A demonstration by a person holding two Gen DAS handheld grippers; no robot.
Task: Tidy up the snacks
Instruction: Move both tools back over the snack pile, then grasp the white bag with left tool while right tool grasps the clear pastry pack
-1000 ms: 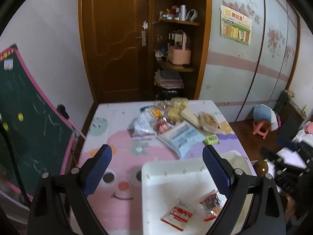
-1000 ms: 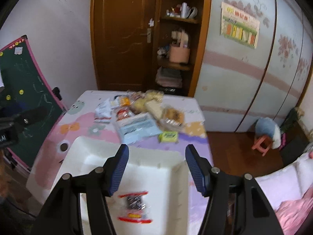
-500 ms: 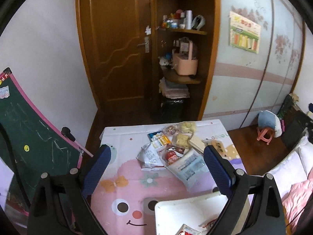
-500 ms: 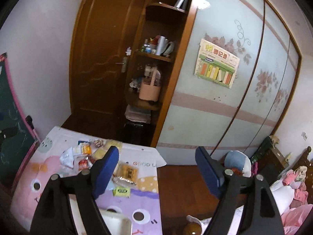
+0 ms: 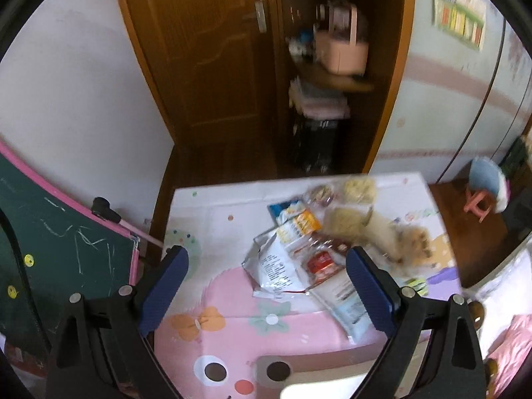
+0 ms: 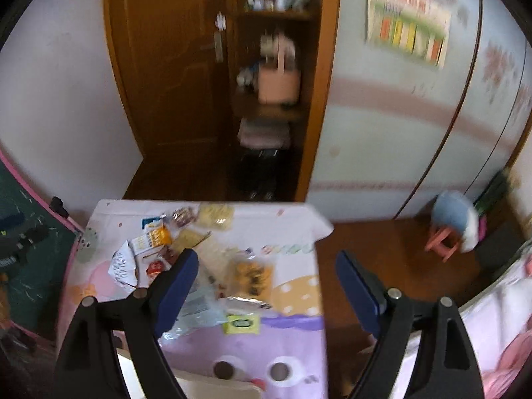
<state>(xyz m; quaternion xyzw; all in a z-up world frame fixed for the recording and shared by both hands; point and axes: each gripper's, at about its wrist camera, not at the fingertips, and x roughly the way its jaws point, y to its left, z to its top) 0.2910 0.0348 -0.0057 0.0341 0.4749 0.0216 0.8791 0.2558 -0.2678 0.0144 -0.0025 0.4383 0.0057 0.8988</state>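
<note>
A pile of snack packets lies on the far part of the cartoon-print table (image 5: 212, 302): a silver-white bag (image 5: 276, 269), a red-labelled packet (image 5: 321, 262), an orange packet (image 5: 304, 221) and pale biscuit packs (image 5: 359, 189). The right wrist view shows the same pile, with an orange cookie pack (image 6: 249, 274) and a small green packet (image 6: 241, 323). My left gripper (image 5: 266, 287) is open and empty above the table's near side. My right gripper (image 6: 266, 286) is open and empty above the table's right part. The white tray's edge (image 5: 319, 389) shows at the bottom.
A green chalkboard (image 5: 50, 249) leans at the table's left. A brown door (image 5: 206, 66) and shelf unit with a pink basket (image 5: 342, 50) stand behind. A small pink stool (image 6: 445, 236) stands on the wooden floor to the right, with bedding (image 6: 498, 332) nearby.
Both grippers rose and pulled back from the tray, then tilted down toward the snack pile. The tray's packets have left both views. Both stayed open.
</note>
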